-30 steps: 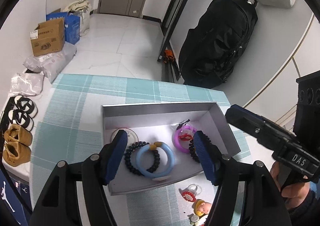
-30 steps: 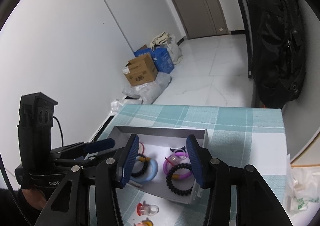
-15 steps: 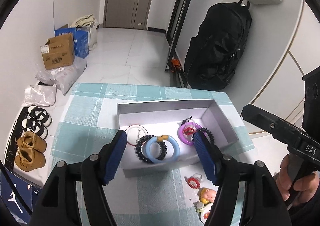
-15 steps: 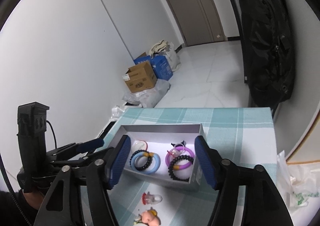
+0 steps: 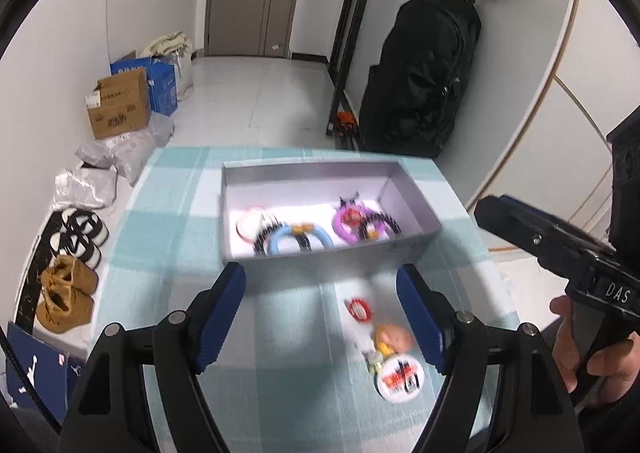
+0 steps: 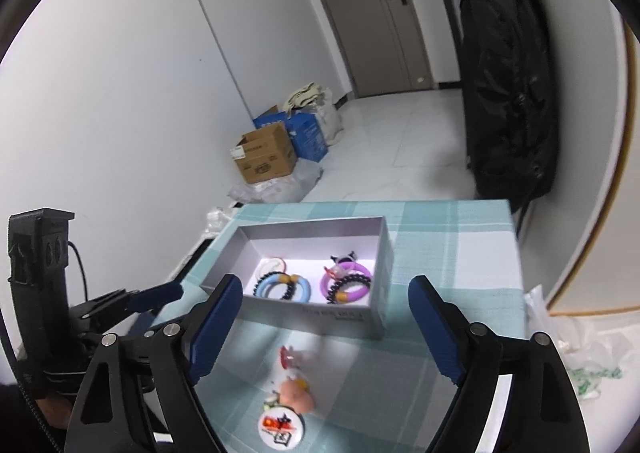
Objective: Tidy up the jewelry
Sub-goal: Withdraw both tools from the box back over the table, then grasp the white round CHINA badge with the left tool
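The right tool [image 5: 532, 229] reads "DAS" on its body.

both grippers' fingers [image 5: 320, 301] [image 6: 326, 327] opening, empty.

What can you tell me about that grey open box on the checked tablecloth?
The grey rectangular box looks like lidless matte cardboard with a white floor. It sits flat on the teal checked tablecloth. Inside lie a light blue bangle, a purple bangle, dark bead bracelets and a thin red-and-white ring. Neither gripper touches it.

black backpack [image 5: 420, 77], cardboard box [image 5: 118, 109], brown shoes [image 5: 64, 293]
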{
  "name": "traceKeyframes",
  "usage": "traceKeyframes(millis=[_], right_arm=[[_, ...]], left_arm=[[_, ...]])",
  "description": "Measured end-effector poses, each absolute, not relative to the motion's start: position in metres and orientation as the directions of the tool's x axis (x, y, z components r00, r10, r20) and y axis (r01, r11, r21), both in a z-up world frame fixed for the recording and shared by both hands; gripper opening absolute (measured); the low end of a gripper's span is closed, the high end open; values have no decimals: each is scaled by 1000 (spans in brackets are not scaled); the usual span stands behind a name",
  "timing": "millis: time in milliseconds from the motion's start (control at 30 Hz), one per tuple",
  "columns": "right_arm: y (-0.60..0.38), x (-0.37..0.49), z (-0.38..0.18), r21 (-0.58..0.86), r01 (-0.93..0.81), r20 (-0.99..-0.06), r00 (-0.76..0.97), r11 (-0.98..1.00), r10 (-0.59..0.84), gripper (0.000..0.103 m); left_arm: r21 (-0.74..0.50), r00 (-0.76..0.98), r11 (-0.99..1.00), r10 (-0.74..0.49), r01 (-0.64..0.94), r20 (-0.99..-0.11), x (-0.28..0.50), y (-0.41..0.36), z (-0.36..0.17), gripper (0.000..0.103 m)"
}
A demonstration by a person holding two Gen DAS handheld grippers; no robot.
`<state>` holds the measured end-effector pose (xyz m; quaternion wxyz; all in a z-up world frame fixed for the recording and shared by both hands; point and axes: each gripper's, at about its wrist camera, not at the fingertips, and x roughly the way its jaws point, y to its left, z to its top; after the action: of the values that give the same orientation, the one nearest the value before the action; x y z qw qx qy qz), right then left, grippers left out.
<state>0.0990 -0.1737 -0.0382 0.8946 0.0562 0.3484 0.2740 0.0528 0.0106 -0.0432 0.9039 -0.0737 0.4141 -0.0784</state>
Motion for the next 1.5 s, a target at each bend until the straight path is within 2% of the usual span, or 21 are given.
traceKeyframes(millis=[167,567,933,1033,1100,1167,1333,1500], right_arm=[[-172,83,-45,245,-464,-628,593,851,504,88],[-196,81,-66,295,-382,-700,537,876,470,91],[-205,83,-71,294,-360,-719,528,885,453,92],[-206,84,-76,289,-352,-734,515,890,442,92],[-207,85,-77,291,-346,-737,513,892,439,92],[-209,85,-77,296,-339,-738,513,893,439,92],[-212,87,-79,306,-322,-742,509,896,436,92],[-212,88,-80,302,-319,-747,506,898,431,92]], left_arm=[[-233,576,968,-243,93,-780,38,-1,-57,74],[-226,432,961,-274,158,-860,27,-38,-85,74],[-104,410,970,-188,219,-892,28,-62,-97,74],[-85,413,970,-176,228,-894,29,-66,-98,68],[-72,422,970,-167,232,-891,27,-66,-98,60],[-70,427,970,-166,231,-889,26,-65,-97,58],[-48,438,971,-149,233,-886,25,-66,-98,37],[-67,434,970,-165,232,-886,27,-65,-97,37]])
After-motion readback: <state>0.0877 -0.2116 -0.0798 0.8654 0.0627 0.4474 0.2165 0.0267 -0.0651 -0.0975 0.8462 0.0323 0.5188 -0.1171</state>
